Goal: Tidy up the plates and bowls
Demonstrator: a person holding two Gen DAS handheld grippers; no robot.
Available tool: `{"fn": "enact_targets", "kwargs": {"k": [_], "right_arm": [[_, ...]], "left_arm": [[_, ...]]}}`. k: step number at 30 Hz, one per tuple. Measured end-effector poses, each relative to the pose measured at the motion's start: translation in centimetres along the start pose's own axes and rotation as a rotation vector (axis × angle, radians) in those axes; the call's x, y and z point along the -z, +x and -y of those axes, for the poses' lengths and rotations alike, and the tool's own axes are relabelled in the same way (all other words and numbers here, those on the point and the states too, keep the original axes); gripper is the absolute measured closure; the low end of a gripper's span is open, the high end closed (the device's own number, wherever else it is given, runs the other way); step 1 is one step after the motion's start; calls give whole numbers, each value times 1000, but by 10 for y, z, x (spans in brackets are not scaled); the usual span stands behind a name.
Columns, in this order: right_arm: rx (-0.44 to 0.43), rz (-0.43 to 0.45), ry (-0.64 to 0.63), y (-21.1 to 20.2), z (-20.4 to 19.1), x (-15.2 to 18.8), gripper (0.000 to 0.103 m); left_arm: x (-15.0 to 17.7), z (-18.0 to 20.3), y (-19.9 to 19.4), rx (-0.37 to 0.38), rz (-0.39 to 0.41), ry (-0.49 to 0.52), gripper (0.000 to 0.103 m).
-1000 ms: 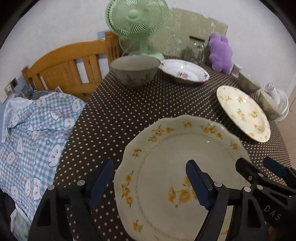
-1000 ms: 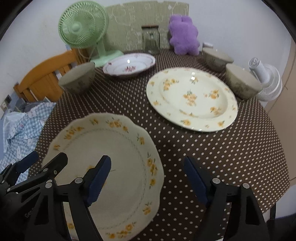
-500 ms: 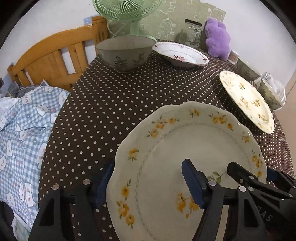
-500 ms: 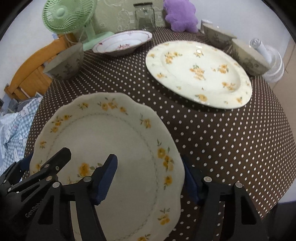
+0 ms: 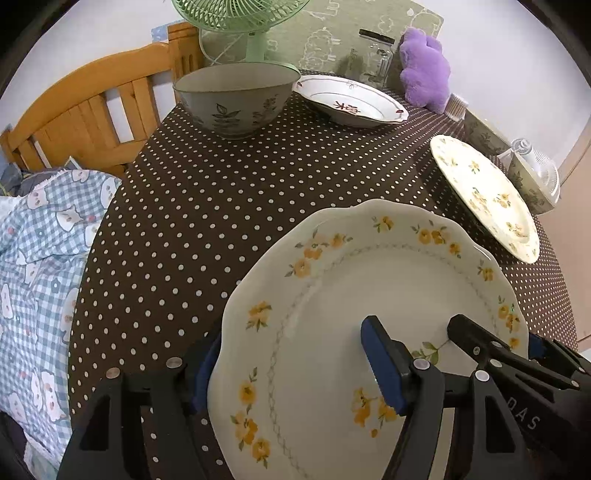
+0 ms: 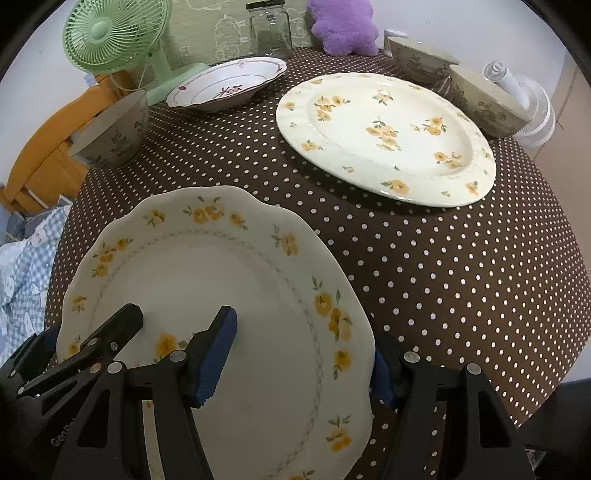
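Note:
A scalloped cream plate with yellow flowers [image 5: 369,266] [image 6: 192,273] lies at the near edge of the brown dotted table [image 5: 221,206]. My left gripper [image 5: 288,343] straddles its left rim, one blue pad tucked under the edge and the other over the plate's face. My right gripper [image 6: 303,343] straddles the right rim the same way, and its jaws are closing with the rim between them. No pad visibly presses on the plate. Each gripper's black fingers show at the edge of the other's view.
Behind are a large oval flowered platter [image 6: 388,136], a white soup plate with red marks [image 6: 229,83], a grey-green bowl [image 5: 236,96] and two more bowls [image 6: 421,59] [image 6: 487,103]. A green fan [image 6: 114,33], a jar [image 6: 269,29], a purple plush [image 6: 343,26], a wooden chair [image 5: 81,107] and checked cloth [image 5: 37,258] surround the table.
Both grippers have sunk toward the scalloped plate and tipped further down. Their jaws have narrowed, and each outer finger has slipped under the plate's rim.

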State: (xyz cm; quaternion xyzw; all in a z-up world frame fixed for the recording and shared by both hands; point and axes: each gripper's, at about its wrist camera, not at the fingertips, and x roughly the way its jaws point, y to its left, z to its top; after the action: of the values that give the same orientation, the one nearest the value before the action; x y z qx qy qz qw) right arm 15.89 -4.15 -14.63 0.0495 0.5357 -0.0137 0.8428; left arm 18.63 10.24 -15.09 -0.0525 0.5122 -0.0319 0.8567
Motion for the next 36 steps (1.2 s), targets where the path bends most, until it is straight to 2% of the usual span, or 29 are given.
{"fn": "enact_targets", "kwargs": {"k": [13, 27, 30, 32, 36], "right_arm": [[-11, -2, -45, 12, 0, -34, 35], [-40, -29, -55, 27, 2, -51, 35], [-31, -25, -72, 26, 1, -51, 35], [-35, -29, -68, 25, 2, -52, 35], [-71, -31, -1, 16, 13, -49, 35]], "left_arm": [[-26, 3, 12, -32, -8, -16, 32], [-28, 6, 18, -59, -24, -34, 31], [-29, 7, 17, -78, -26, -23, 28], [-30, 5, 16, -88, -32, -28, 19], [-30, 4, 12, -59, -55, -25, 15]]}}
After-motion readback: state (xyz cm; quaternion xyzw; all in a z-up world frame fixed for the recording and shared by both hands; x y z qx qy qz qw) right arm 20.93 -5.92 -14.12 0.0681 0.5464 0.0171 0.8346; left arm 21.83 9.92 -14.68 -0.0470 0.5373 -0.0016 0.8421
